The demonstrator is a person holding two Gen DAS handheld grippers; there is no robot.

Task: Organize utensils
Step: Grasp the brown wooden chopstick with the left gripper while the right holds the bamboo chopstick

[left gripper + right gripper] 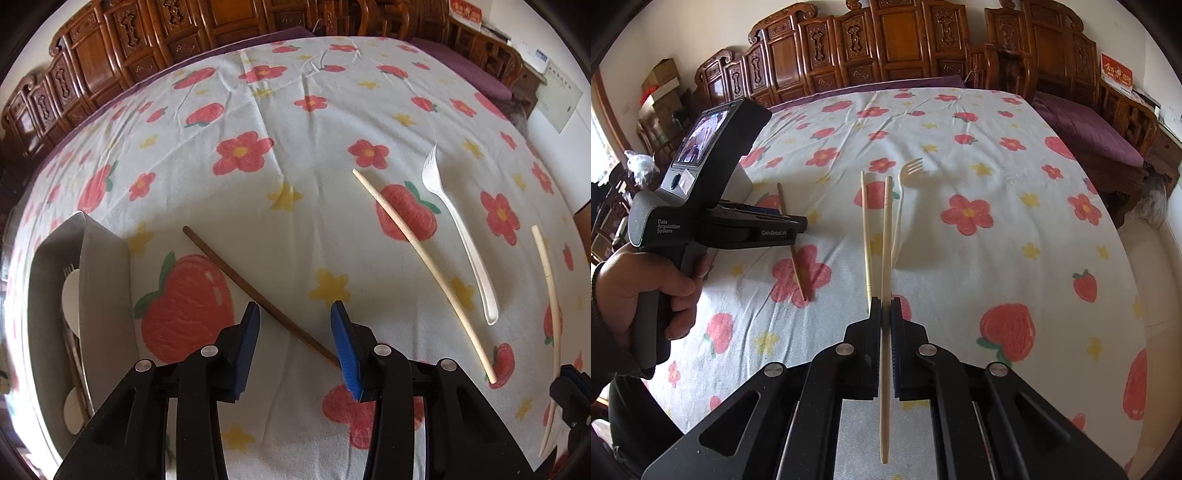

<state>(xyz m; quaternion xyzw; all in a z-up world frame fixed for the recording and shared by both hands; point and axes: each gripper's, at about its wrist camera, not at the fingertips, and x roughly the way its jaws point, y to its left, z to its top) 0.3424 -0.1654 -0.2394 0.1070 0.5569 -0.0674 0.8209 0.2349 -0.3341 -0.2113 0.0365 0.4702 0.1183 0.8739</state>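
My right gripper (885,301) has its fingers pressed tight on a pale chopstick (885,280), gripping it near its middle so the stick runs forward past the fingertips and back under the camera, lifted clear of the flowered cloth (979,147) that covers the table. In the left wrist view this same chopstick (550,295) appears near the table's right edge.

My left gripper (293,308) has its fingers spread wide, holding nothing, and hovers over a dark brown chopstick (255,291) that lies diagonally on the cloth, its near end passing just by the blue pad of one finger (345,347).

Toward the right side of the table a second pale chopstick (421,266) lies flat, and just beside it, apart, a white plastic fork (461,236) lies with its tines pointing toward the far edge.

By the left edge of the table stands a grey metal tray (105,295). Inside it I can make out a white spoon (70,291) and the tines of another fork (68,271); the rest of its contents are hidden by the tray wall.

In the right wrist view, a hand (646,291) grips the handle of the left gripper.
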